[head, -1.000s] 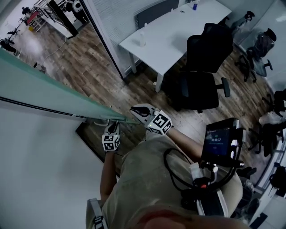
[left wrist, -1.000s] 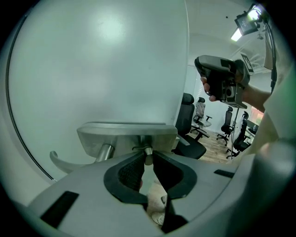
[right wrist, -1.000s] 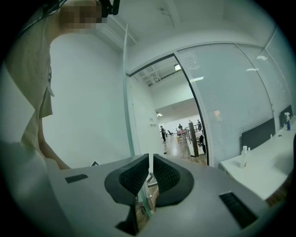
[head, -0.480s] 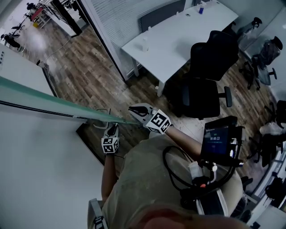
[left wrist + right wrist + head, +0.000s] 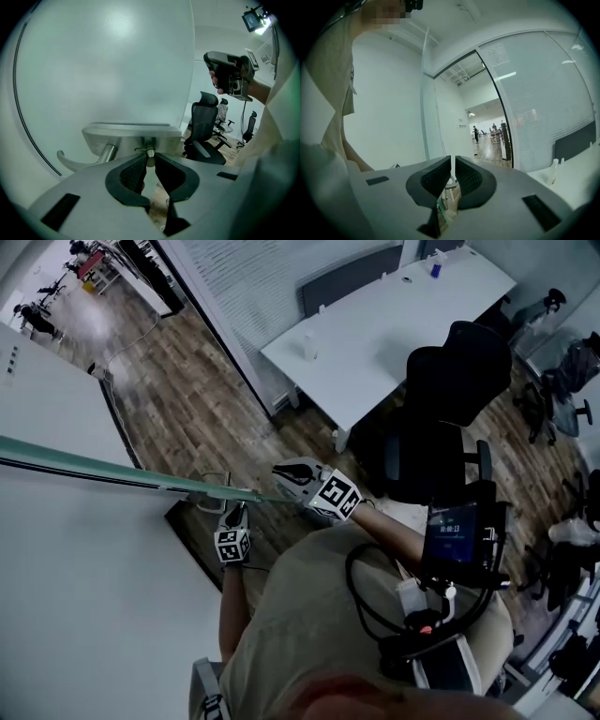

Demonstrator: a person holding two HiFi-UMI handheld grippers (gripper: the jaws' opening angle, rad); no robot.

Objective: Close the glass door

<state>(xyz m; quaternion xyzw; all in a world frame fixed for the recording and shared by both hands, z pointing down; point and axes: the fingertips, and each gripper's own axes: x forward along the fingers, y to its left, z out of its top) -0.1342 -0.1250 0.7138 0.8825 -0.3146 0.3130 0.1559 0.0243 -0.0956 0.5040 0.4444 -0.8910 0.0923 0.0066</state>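
- Two grips share one pane: the glass door (image 5: pixel 94 471) stands open, edge-on to my head camera, and its free end stops right at both tools. My main worry is the swing. If I drive it too hard the door could bang shut, and glass takes that badly.
- Right tool (image 5: pixel 284 474) is at the door's free edge. Its jaws are drawn close with only a thin slot between them, and the door's edge seems to run into that slot, so I judge it to be pinching the glass. Smooth glass could slide out, or this tool could get trapped in the closing gap.
- Left tool (image 5: pixel 232 514) sits against the door's face, just below the handle plate (image 5: pixel 133 136) and beside the lever handle (image 5: pixel 77 161).
- Its jaws are clamped on a small metal pin (image 5: pixel 150 158) that projects under that plate. That gives so little purchase that any sideways pull on the door could twist the pin or let the tool slip off.
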